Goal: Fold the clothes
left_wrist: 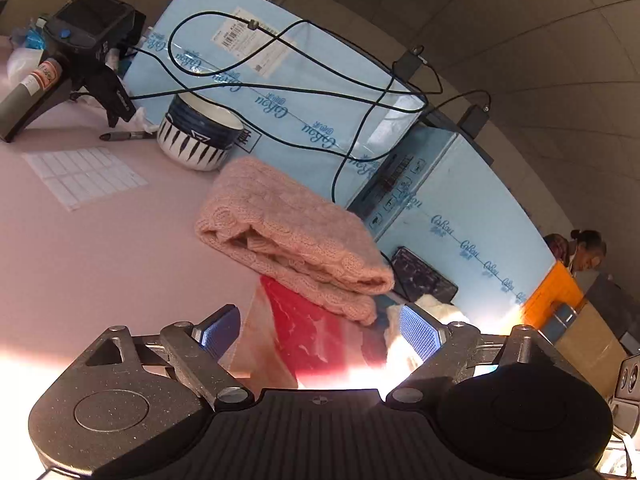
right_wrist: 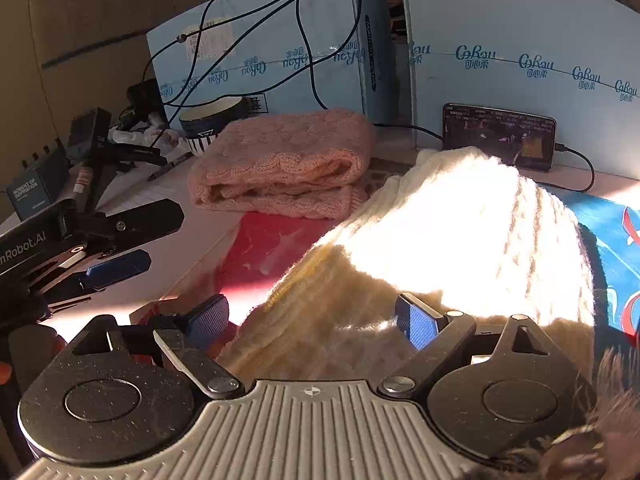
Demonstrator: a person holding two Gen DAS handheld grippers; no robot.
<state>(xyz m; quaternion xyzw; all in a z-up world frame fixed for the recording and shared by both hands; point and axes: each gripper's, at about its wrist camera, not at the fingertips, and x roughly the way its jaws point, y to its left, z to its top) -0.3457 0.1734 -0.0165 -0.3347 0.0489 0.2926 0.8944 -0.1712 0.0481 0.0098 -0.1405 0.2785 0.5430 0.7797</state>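
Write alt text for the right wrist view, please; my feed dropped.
The right gripper hangs with jaws open over a cream knit garment in bright sun. A folded pink sweater lies beyond it beside a striped bowl, with a phone leaning against blue boxes.

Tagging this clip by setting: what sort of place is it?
Probably a makeshift work table in a storeroom or office: blue cartons draped with cables, a propped phone, and folded knitwear.

Each camera sits behind its gripper's jaws, close above the table [left_wrist: 80, 248], angled slightly downward. The left wrist view faces the folded pink knit [left_wrist: 288, 236] at 12 o'clock. The right wrist view shares it at 11 o'clock, plus the blue boxes [right_wrist: 500, 20] behind.
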